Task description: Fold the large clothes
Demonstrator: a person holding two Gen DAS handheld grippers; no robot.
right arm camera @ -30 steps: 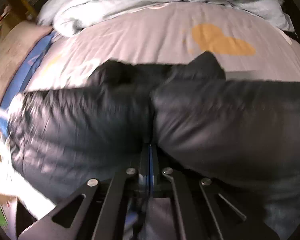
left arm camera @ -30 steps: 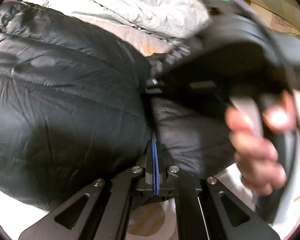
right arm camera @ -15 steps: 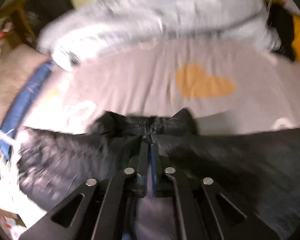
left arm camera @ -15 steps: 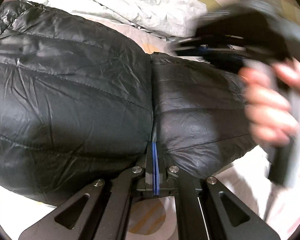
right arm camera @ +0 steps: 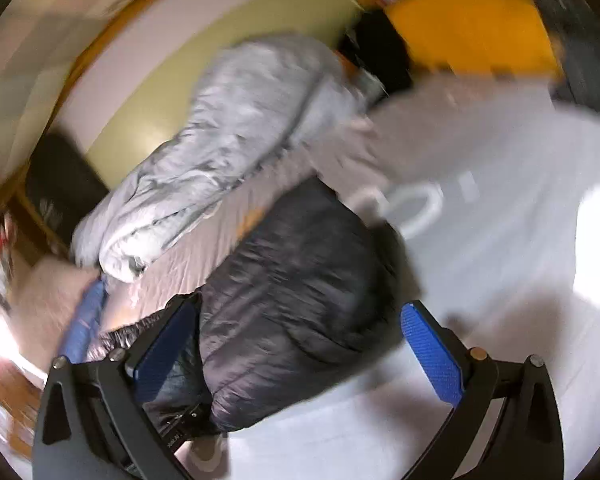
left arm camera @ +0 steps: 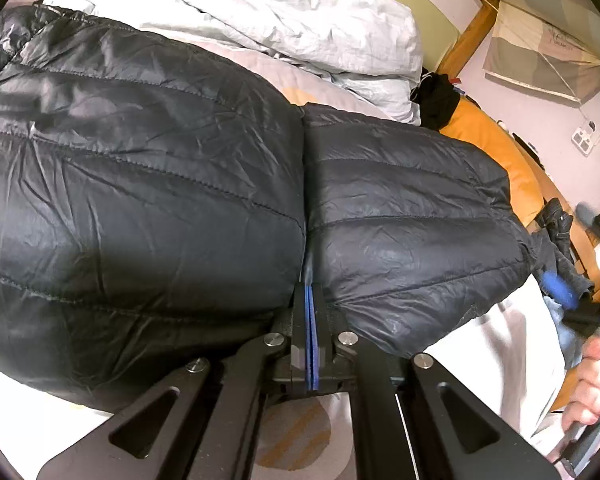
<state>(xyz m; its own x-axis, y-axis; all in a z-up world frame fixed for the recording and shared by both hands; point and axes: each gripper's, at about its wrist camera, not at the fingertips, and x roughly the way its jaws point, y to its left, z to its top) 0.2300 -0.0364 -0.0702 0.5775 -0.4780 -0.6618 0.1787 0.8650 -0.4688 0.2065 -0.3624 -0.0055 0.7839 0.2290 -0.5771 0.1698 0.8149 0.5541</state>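
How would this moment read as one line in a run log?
left gripper: shut on black puffer jacket | right gripper: open, off jacket | surface: bed

Quilted jacket (left arm camera: 160,184) is glossy crinkled nylon; duvet (left arm camera: 260,12) matt rumpled cloth.

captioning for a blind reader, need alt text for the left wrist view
The left gripper is shut on the edge of a black puffer jacket spread over a bed, with a rumpled pale grey duvet behind it. At far right, a hand holds the blurred right gripper.

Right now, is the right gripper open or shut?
Open. The right gripper has its blue pads spread wide, with the black jacket lying loose between them.
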